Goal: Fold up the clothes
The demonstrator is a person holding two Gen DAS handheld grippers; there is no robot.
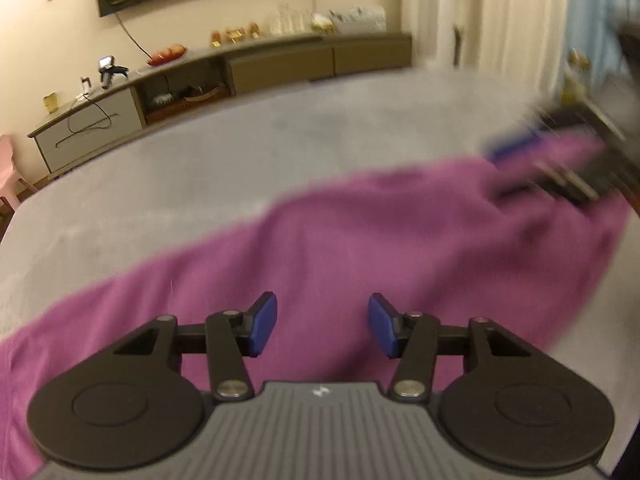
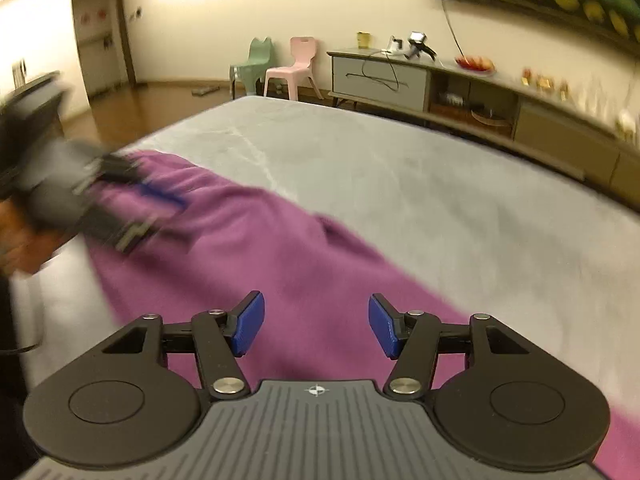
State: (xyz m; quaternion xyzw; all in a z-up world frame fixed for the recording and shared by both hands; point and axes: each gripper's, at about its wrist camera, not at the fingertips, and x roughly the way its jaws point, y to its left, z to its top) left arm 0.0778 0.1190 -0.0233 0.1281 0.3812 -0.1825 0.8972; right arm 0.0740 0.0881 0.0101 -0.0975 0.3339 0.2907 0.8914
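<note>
A purple garment lies spread in a long band across the grey bed; it also shows in the right wrist view. My left gripper is open and empty, just above the garment's near part. My right gripper is open and empty above the garment's other end. Each gripper shows blurred in the other's view: the right gripper over the garment's far right end, the left gripper over its far left end.
The grey bed stretches ahead. A long low cabinet with small items stands along the far wall. A pink chair and a green chair stand past the bed's end. Curtains hang at the right.
</note>
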